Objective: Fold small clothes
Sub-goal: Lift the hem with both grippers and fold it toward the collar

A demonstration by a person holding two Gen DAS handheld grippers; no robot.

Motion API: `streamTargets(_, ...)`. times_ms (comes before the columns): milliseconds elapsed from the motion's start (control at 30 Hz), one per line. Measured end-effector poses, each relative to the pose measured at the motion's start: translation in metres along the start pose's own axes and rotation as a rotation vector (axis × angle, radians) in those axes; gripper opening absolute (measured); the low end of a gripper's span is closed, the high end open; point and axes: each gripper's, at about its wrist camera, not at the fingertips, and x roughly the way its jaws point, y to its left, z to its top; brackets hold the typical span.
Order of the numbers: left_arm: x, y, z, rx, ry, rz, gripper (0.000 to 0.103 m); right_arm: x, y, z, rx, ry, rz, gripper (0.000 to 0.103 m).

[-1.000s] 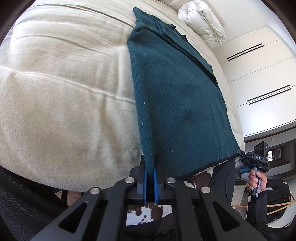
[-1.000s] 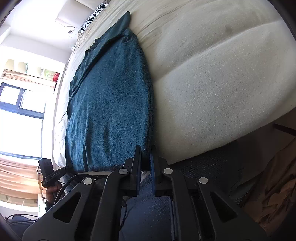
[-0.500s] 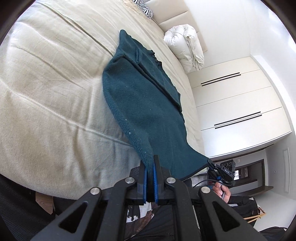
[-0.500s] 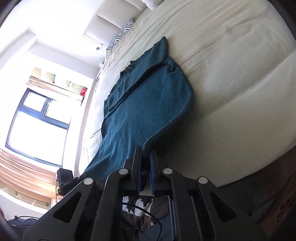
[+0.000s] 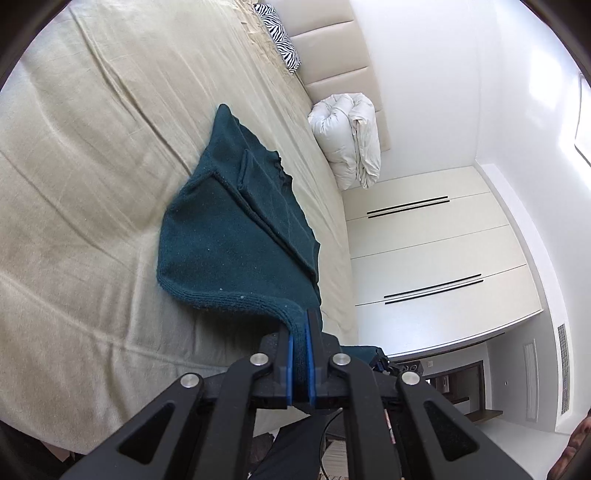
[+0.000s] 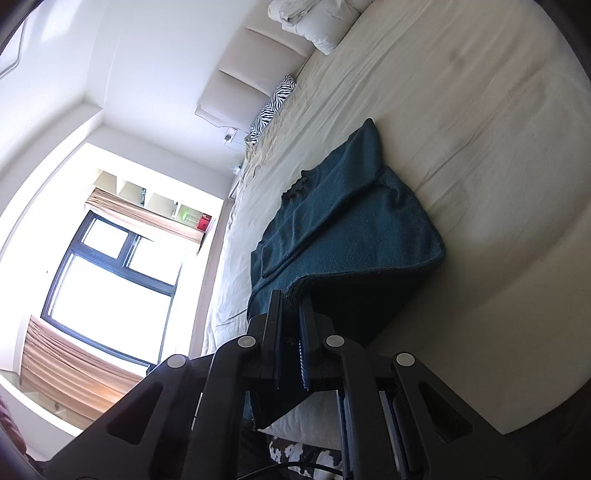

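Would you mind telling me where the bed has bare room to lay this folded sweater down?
The bed sheet is bare all around the teal sweater, up to the zebra pillow. Only the headboard end holds things: that pillow and the rolled duvet.

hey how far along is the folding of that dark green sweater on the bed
Partway. Done: a sleeve already lies folded across the teal sweater. In hand: the left gripper and right gripper each pinch a hem corner, raised off the bed, with the hem end curling toward the collar. Left: laying the hem down over the upper half, releasing it and any further folds.
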Motion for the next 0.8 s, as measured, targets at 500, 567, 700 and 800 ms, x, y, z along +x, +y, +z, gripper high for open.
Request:
streamTargets(500,0.022,0.007,0.062,-0.079,-0.079,-0.047,0.007,0.052,0.01,0.072,-0.028,-0.075,-0.043,0.007)
streamTargets(567,0.026,0.01,0.071,-0.094,-0.092,-0.053,0.007,0.058,0.009,0.081,-0.037,-0.083,-0.051,0.007)
streamTargets(700,0.035,0.008,0.092,-0.1,-0.113,-0.057,0.007,0.069,0.007,0.099,-0.043,-0.107,-0.075,0.007)
streamTargets(800,0.045,0.004,0.108,-0.096,-0.125,-0.06,0.007,0.079,0.005,0.115,-0.058,-0.127,-0.112,0.007)
